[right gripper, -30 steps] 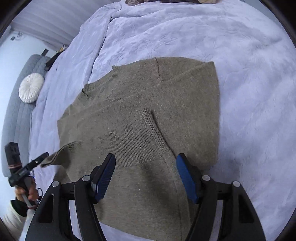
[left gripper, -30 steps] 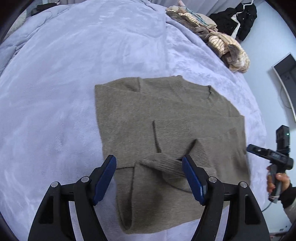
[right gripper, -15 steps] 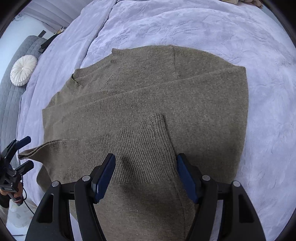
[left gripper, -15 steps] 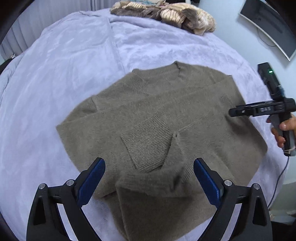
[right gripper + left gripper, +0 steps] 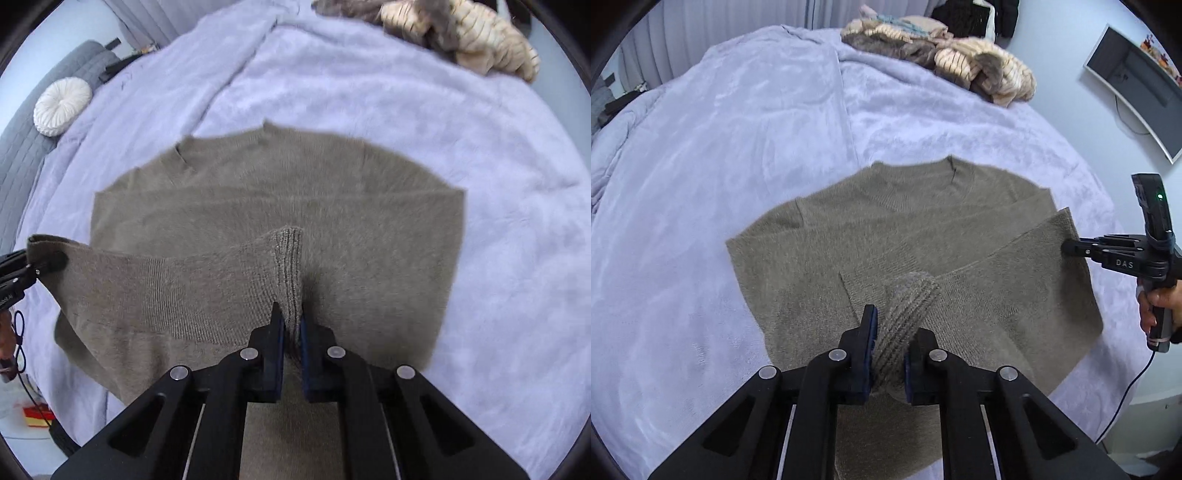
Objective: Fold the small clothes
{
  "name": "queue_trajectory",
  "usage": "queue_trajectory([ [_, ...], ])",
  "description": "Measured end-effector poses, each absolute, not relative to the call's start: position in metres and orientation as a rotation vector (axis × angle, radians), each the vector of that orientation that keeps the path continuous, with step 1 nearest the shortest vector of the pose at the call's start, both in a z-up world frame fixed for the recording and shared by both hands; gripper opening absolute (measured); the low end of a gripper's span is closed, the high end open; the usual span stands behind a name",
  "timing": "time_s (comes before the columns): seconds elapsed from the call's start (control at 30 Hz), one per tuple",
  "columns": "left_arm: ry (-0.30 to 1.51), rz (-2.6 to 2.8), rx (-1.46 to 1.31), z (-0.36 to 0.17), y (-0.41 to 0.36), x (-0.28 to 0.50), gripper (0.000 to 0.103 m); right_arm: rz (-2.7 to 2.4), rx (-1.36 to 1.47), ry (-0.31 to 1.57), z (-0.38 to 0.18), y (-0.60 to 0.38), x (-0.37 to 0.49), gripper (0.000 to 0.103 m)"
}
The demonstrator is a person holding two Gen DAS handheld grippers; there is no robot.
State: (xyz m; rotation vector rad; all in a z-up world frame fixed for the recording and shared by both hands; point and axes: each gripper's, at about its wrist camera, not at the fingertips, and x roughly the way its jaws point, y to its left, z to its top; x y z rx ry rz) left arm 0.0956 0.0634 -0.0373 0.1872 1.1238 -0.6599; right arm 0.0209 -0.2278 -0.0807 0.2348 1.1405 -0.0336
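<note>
An olive-brown knit sweater [image 5: 916, 236] lies on a lavender bed cover [image 5: 738, 129], sleeves folded across its body. My left gripper [image 5: 888, 338] is shut on a bunched ribbed edge of the sweater [image 5: 905, 314] and lifts it. My right gripper [image 5: 291, 328] is shut on the ribbed edge of the sweater [image 5: 288, 266], also raised. The sweater also fills the right wrist view [image 5: 332, 206]. Each gripper shows in the other's view, the right gripper at the sweater's right edge [image 5: 1071, 249], the left gripper at its left edge [image 5: 44, 264].
A heap of striped and furry clothes [image 5: 960, 62] lies at the bed's far end. A wall monitor [image 5: 1137, 85] hangs at the right. A grey sofa with a round white cushion [image 5: 62, 105] stands to the left. A cable [image 5: 1126, 398] hangs off the bed's right edge.
Both grippers were open over the sweater; now both have closed on its ribbed edge and lifted it off the bed cover.
</note>
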Motion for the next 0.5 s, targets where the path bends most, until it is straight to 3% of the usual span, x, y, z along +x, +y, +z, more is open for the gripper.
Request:
queue_trajectory([
  [0.27,0.993,-0.601,0.159,0.007,0.065,0.123,0.013,-0.055,0.129,0.954,0.001,-0.226,0.022,0.008],
  [0.5,1.005,-0.483,0.147,-0.037,0.051,0.196,0.013,-0.098,0.126,0.998,-0.037,-0.252,0.095,0.008],
])
